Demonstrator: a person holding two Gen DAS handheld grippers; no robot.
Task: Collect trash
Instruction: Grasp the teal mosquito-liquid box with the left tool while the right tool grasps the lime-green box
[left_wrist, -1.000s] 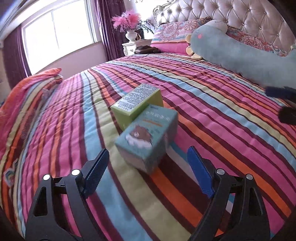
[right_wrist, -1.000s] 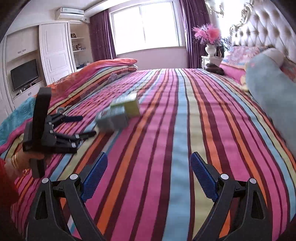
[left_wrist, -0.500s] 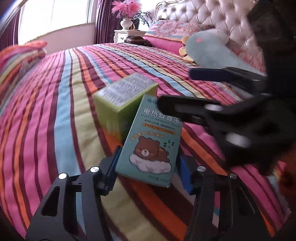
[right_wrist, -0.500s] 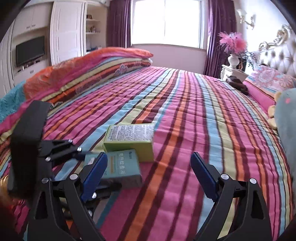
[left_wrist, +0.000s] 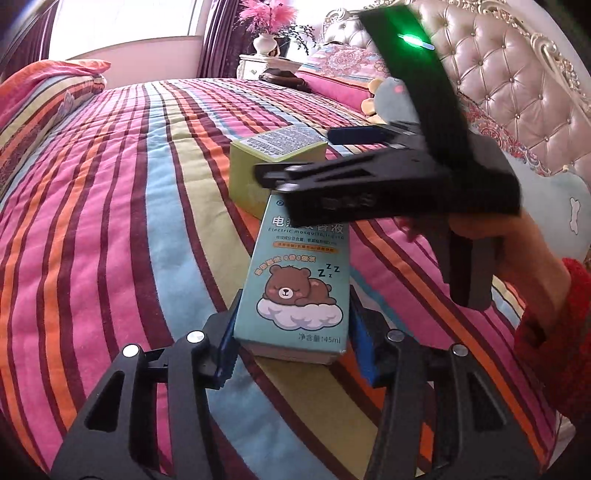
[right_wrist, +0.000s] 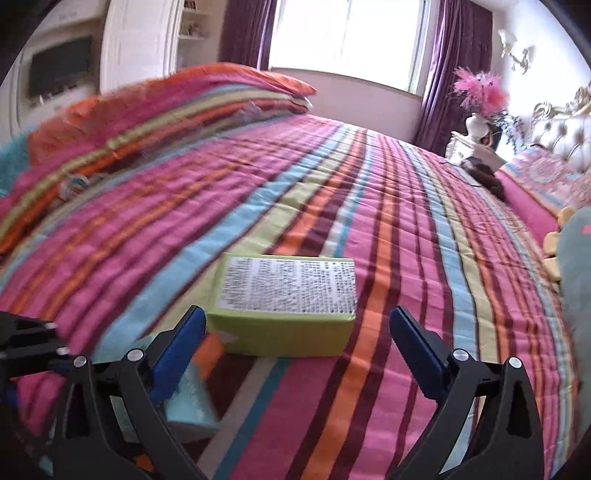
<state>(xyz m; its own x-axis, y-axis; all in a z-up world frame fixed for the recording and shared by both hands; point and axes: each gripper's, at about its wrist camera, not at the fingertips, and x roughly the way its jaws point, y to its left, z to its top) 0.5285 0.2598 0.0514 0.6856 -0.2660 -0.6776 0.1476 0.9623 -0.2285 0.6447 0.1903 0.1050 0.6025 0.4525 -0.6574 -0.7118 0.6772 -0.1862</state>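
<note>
On the striped bedspread (left_wrist: 110, 221) lies a teal carton with a sleeping bear (left_wrist: 299, 280). My left gripper (left_wrist: 291, 332) is closing on its near end, both blue pads against its sides. Behind it, touching, stands a green carton (left_wrist: 258, 166) with a white printed label. My right gripper (left_wrist: 295, 155), held by a hand in a red sleeve (left_wrist: 554, 314), reaches in from the right. In the right wrist view its jaws are opening wide, and the green carton (right_wrist: 284, 306) sits just past the right gripper (right_wrist: 295, 314), untouched. The teal carton (right_wrist: 192, 398) shows blurred at lower left.
A folded striped duvet (right_wrist: 147, 129) rises along the bed's far left side. A long teal plush toy (left_wrist: 554, 206) and pink pillows (left_wrist: 332, 70) lie by the tufted headboard (left_wrist: 517, 85). A nightstand with a vase of pink flowers (right_wrist: 476, 110) stands beyond the bed.
The left gripper advanced onto the teal carton and its jaws narrowed against it. The right gripper swung over from the right until the green carton lies just ahead of its wider jaws.
</note>
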